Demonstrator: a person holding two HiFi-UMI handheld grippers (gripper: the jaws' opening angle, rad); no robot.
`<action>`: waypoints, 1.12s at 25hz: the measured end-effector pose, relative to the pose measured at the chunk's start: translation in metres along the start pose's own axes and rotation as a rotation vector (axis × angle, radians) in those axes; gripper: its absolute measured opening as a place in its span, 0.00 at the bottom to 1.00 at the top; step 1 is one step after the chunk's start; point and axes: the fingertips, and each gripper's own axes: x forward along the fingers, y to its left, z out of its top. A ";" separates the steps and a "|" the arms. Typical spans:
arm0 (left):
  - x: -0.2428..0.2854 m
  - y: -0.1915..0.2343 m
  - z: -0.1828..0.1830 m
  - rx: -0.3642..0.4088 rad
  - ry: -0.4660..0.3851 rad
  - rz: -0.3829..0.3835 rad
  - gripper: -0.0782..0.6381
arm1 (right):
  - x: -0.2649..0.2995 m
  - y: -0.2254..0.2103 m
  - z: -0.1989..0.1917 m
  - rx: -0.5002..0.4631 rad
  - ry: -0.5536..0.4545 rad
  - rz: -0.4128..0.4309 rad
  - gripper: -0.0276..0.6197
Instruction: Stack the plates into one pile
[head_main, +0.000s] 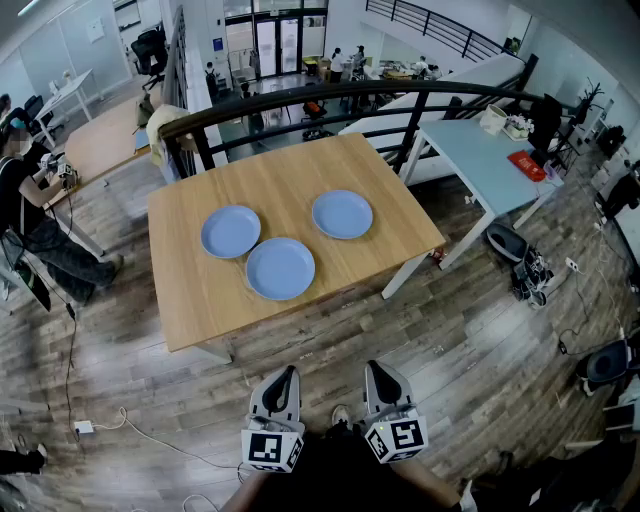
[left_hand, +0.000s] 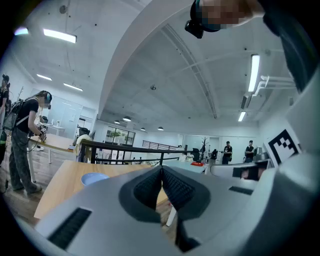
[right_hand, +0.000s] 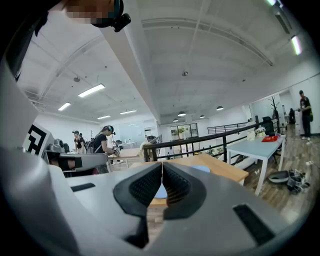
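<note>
front plate (head_main: 280, 268): light blue, flat on the desk, the closest of the three to the near edge, about midway along it.
left plate (head_main: 231, 231): same blue, flat on the wood, further in and toward the left edge. Its rim is just beside the front plate's rim, and I cannot tell whether they touch.
right plate (head_main: 342, 214): same blue, flat, lying toward the right corner with a narrow strip of wood between it and the front plate.
pile: each plate lies singly on the wood, the three in a loose triangle around the middle.
desk (head_main: 300, 170): pale wood on white legs, standing at an angle, with its far edge close to the railing.
left hand-held gripper (head_main: 290, 372): held out over the floor, short of the near edge and well apart from the plates. The jaws are pressed together pad to pad, and the marker cube sits at the back.
right hand-held gripper (head_main: 378, 368): just beside the left one at the same distance from the near edge, its jaws also closed tight on themselves.
railing (head_main: 300, 98): black, curving behind the far edge.
white table (head_main: 480, 150): off the right corner, with a red item (head_main: 527, 165) on it.
seated person (head_main: 25, 200): in dark clothes, beyond the left edge, at another wooden table.
floor (head_main: 450, 350): grey-brown planks, with a white cable (head_main: 150, 435) trailing near the grippers.
</note>
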 end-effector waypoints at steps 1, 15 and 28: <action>0.000 0.001 0.000 0.000 0.001 0.001 0.14 | 0.000 0.000 0.000 0.000 -0.002 -0.001 0.09; -0.011 0.010 -0.005 -0.006 -0.001 -0.006 0.14 | 0.000 0.016 -0.003 0.028 -0.021 0.006 0.09; -0.041 0.047 -0.001 -0.006 0.004 -0.003 0.14 | 0.006 0.064 -0.008 0.029 -0.026 0.006 0.09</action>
